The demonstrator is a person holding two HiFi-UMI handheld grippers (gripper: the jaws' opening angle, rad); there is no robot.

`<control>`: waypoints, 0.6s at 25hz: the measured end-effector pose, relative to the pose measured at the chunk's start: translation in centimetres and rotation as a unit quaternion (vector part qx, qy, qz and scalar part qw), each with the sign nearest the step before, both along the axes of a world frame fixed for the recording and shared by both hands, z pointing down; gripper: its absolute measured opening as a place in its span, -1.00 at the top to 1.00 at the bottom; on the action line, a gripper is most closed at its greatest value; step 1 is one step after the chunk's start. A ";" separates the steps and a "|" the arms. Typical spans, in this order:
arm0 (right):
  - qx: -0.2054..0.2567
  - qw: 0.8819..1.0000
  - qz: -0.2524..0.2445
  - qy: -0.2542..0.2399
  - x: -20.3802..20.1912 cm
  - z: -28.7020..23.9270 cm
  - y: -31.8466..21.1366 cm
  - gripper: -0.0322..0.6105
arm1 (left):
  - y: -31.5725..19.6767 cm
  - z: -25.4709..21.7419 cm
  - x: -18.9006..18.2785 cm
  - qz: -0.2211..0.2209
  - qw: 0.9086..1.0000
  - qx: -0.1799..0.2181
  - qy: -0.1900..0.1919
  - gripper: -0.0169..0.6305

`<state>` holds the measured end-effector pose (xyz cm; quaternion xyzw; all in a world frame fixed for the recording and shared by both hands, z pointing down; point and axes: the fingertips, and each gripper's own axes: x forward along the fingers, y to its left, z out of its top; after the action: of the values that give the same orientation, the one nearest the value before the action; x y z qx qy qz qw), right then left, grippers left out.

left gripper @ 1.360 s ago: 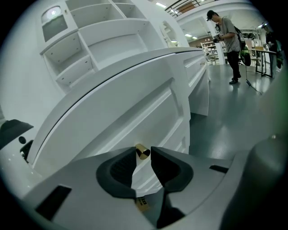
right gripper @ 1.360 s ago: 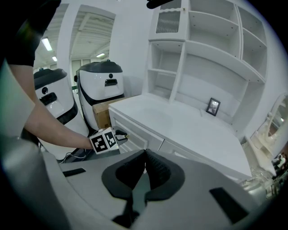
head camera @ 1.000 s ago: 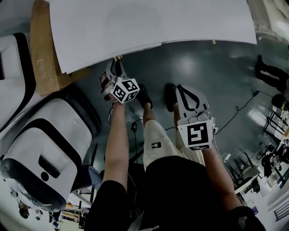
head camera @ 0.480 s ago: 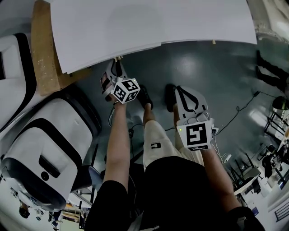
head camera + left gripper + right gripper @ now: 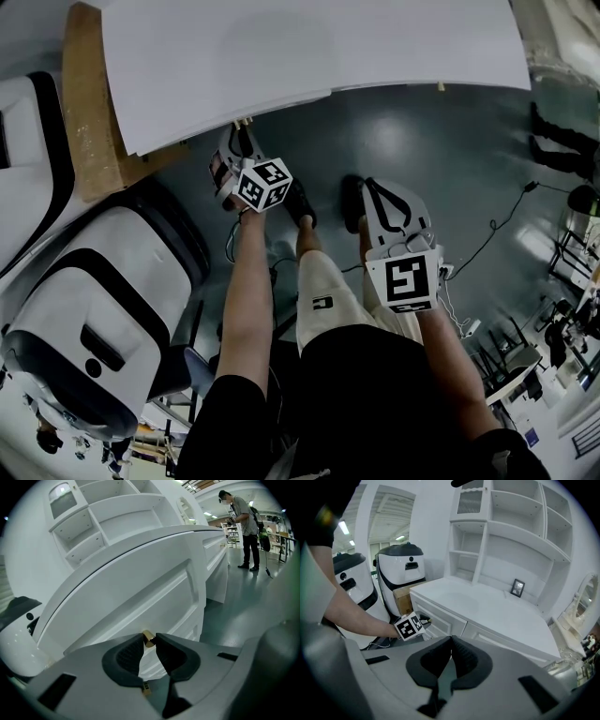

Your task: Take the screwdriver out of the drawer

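Left gripper (image 5: 149, 642) jaws are clamped at their tips on the small brass knob (image 5: 148, 637) and have just eased open a touch with the knob between them. The knob sits on the white drawer (image 5: 140, 597) front, which looks shut under the white desk (image 5: 328, 56) top. Right gripper (image 5: 451, 638) jaws are pressed together on nothing, held off the desk; the screwdriver can't be seen in any of the 3 views

At centre left of the head view the bare left forearm (image 5: 246, 291) reaches up-frame, its grey-and-black two-jaw left gripper (image 5: 241, 136) nipping a small brass knob (image 5: 148, 638) (jaws just eased slightly wider). The matching right gripper (image 5: 451, 640), centre right, has its jaws pressed together, empty.
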<state>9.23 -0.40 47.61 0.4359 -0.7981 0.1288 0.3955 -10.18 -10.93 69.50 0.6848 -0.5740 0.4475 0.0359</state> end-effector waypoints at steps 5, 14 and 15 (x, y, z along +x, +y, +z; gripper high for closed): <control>-0.004 1.000 0.001 0.001 0.1 0.3 0.3 0.84 | 0.3 0.0 0.1 -0.010 1.000 -0.005 0.014 0.67; 0.001 1.000 -0.002 -0.001 0.2 -0.3 0.5 0.84 | 2.5 -0.1 0.4 -0.010 1.000 -0.015 0.013 0.67; 0.002 1.000 -0.002 -0.001 0.2 -0.4 0.4 0.84 | 2.7 -0.1 0.4 -0.008 1.000 -0.018 0.012 0.67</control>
<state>9.40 0.04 47.21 0.4350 -0.7996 0.1267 0.3941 -9.74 -8.18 69.38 0.6847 -0.5708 0.4495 0.0585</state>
